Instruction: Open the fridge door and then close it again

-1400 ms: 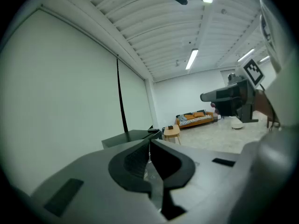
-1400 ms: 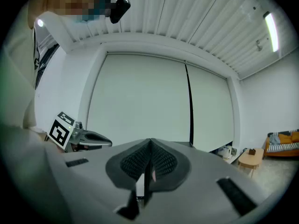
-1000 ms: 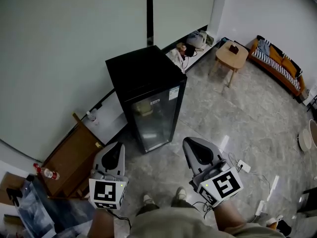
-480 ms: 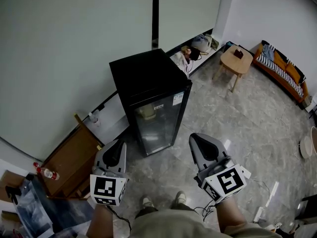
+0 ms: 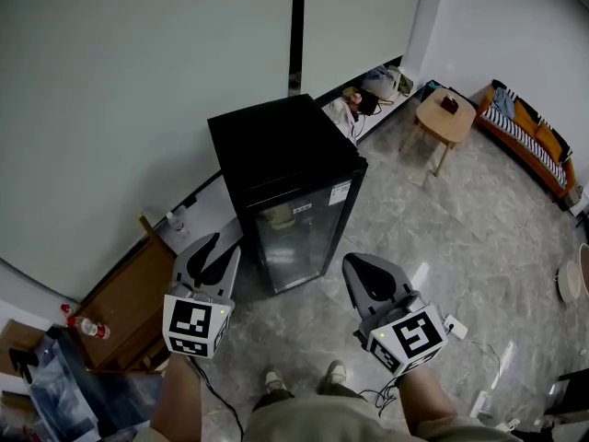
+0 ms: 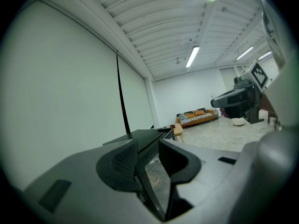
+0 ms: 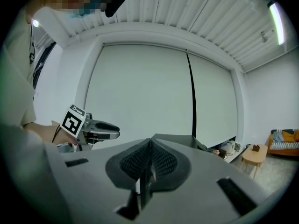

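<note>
Change: the person has stepped in, so the fridge (image 5: 285, 159) now sits nearer both tools than a second ago, and the left gripper (image 5: 210, 249) has come up towards its near left corner.
Left gripper: its jaws are opening and stand moderately apart. Nothing is between them, and the fridge shows beyond the gap (image 6: 148, 160).
Right gripper: jaws pressed together and empty (image 7: 149, 158). In the head view it hangs at 5 o'clock from the fridge (image 5: 354, 273), apart from it.
Meaning: my guess is this is the approach, with the left tool readying to take the door edge. Opening has not begun.
Fridge place: on the floor at the middle of the head view, its back towards the wall, the small round table (image 5: 444, 116) well off at 2 o'clock.
Facing: the glass door (image 5: 299, 238) is shut and faces about 5 o'clock, towards the person's feet.
Long axis: upright, floor to top.
Handle: I cannot make one out.
</note>
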`<action>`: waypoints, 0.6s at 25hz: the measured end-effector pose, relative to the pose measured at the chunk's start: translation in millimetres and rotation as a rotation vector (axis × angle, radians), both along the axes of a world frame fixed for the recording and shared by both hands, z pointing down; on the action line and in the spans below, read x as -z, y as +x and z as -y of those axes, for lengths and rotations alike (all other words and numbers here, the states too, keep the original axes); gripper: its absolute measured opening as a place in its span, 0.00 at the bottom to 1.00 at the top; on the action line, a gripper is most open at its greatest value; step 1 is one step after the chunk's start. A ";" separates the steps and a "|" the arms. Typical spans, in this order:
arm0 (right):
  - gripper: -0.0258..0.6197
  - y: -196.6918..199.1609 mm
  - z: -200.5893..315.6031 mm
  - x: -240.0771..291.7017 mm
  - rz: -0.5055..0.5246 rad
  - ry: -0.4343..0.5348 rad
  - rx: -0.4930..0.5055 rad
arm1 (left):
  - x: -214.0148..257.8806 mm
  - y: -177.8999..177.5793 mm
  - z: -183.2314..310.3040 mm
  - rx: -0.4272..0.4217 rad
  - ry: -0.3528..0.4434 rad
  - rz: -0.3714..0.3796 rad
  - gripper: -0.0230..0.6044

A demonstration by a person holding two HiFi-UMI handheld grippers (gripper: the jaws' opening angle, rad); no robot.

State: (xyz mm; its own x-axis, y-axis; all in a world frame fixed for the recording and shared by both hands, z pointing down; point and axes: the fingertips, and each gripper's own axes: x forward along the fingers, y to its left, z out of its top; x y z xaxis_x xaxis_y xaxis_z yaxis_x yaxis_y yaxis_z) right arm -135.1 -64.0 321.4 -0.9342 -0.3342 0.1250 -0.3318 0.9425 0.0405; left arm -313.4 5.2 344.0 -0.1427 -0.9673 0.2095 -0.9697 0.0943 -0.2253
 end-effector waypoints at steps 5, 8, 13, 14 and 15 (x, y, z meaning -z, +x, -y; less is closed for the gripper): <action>0.04 -26.5 11.2 -17.4 -0.019 -0.023 0.015 | -3.3 -25.1 28.5 -0.020 0.029 -0.005 0.25; 0.04 -42.3 19.5 -29.3 0.007 -0.110 0.021 | -10.4 -39.2 43.9 -0.030 0.040 -0.019 0.25; 0.04 -66.8 29.8 -45.6 0.000 -0.178 0.018 | -38.9 -57.7 69.7 -0.058 -0.005 -0.035 0.28; 0.04 -71.4 31.0 -48.5 -0.006 -0.181 0.020 | -44.6 -61.5 74.3 -0.062 -0.011 -0.038 0.29; 0.04 -75.9 32.3 -51.1 -0.011 -0.183 0.022 | -50.1 -65.7 78.7 -0.066 -0.018 -0.041 0.30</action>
